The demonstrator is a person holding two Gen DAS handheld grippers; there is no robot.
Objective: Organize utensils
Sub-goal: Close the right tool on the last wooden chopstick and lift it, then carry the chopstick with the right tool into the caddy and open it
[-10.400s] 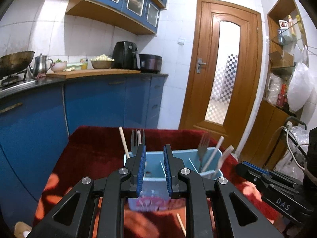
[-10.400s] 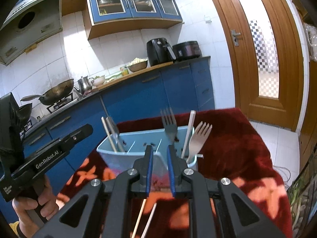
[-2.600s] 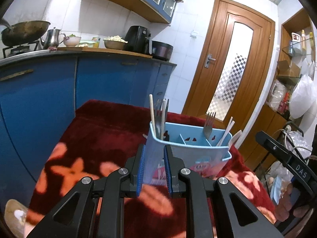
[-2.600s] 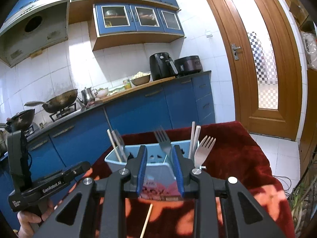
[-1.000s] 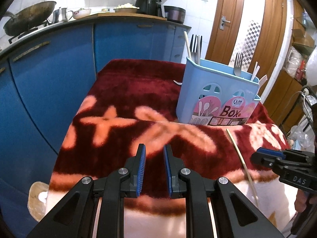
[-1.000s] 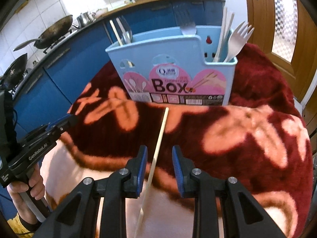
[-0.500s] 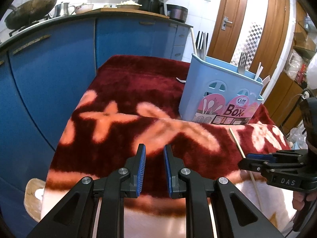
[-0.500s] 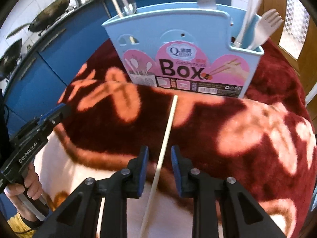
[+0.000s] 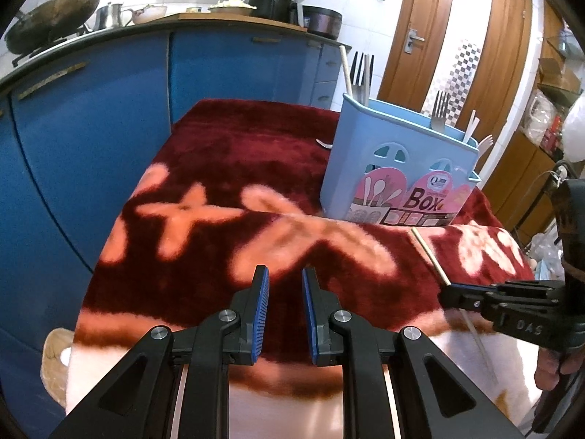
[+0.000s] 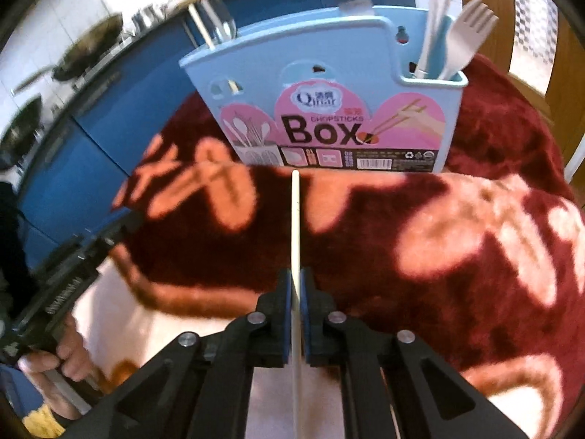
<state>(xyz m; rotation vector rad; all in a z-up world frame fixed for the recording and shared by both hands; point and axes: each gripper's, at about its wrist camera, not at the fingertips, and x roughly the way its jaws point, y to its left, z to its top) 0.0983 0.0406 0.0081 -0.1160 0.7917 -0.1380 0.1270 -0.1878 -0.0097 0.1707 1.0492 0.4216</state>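
Observation:
A light blue utensil box (image 10: pixel 329 91) labelled "Box" stands on the red floral blanket (image 10: pixel 457 256), with forks and chopsticks upright in it; it also shows in the left wrist view (image 9: pixel 398 179). A pale chopstick (image 10: pixel 295 226) lies on the blanket, pointing at the box. My right gripper (image 10: pixel 296 281) is shut on this chopstick near its middle. In the left wrist view the chopstick (image 9: pixel 429 256) runs under the right gripper's fingers (image 9: pixel 475 298). My left gripper (image 9: pixel 285 289) is open and empty above the blanket's near left part.
Blue kitchen cabinets (image 9: pixel 91 128) run along the left, close to the table edge. A wooden door (image 9: pixel 457 44) stands behind the box. A small white spoon tip (image 9: pixel 323 143) lies behind the box's left side.
My right gripper has moved forward and down and closed on the chopstick. My left gripper has stayed open and shifted only slightly.

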